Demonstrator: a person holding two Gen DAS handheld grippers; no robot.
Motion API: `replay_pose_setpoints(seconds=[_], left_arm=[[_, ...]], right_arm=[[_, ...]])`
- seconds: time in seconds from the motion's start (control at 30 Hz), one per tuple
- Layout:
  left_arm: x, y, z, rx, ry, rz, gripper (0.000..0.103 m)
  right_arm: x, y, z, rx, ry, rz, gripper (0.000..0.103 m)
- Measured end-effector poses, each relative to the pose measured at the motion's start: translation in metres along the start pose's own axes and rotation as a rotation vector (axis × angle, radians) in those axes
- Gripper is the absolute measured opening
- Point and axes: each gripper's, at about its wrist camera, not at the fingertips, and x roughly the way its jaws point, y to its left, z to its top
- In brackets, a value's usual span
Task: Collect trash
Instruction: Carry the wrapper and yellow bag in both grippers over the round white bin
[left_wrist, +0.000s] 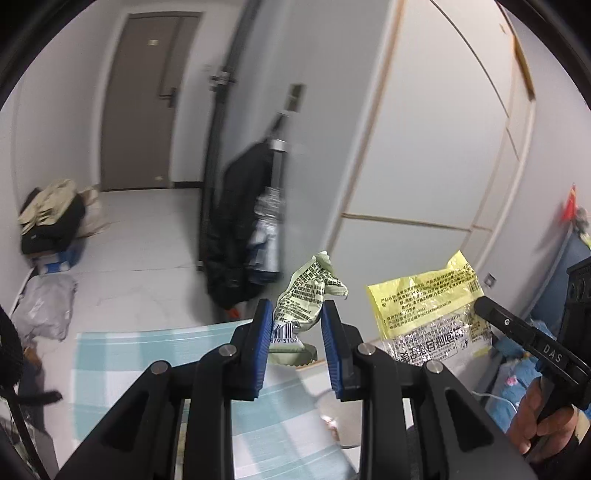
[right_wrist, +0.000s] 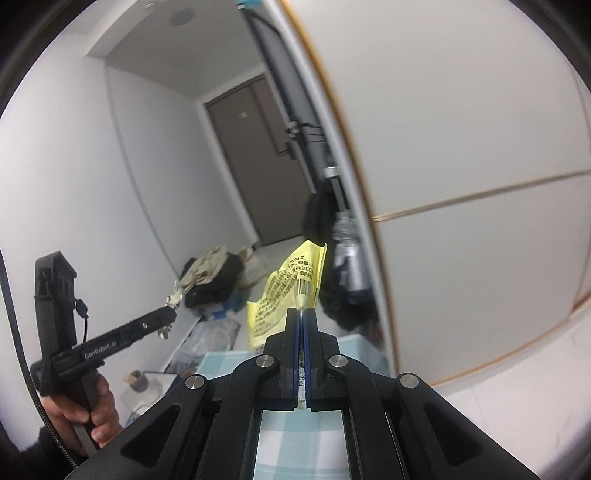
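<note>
In my left wrist view the left gripper (left_wrist: 297, 314) sits at lower centre, its blue pads (left_wrist: 259, 345) clamped partway on a crumpled green wrapper (left_wrist: 308, 295) that sticks up between them. To its right, the right gripper (left_wrist: 480, 306) grips a yellow wrapper (left_wrist: 424, 295). In my right wrist view that yellow wrapper (right_wrist: 284, 291) rises from fully clenched jaws at centre, above the checked cloth (right_wrist: 299, 443).
</note>
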Motion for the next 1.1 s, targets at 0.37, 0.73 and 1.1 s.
replay_pose_setpoints(seconds=[0.37, 0.73, 1.1], left_arm=[[0.090, -0.075, -0.013, 0.106, 0.218, -0.147, 0.022], [0.198, -0.106, -0.063, 0.134, 0.534, -0.231, 0.022], [0.256, -0.120, -0.108, 0.139, 0.716, -0.165, 0.022]], right_arm=[[-0.028, -0.110, -0.017, 0.136, 0.012, -0.180, 0.001], [0.015, -0.217, -0.080, 0.295, 0.177, -0.263, 0.001], [0.090, -0.299, -0.162, 0.468, 0.405, -0.263, 0.001]])
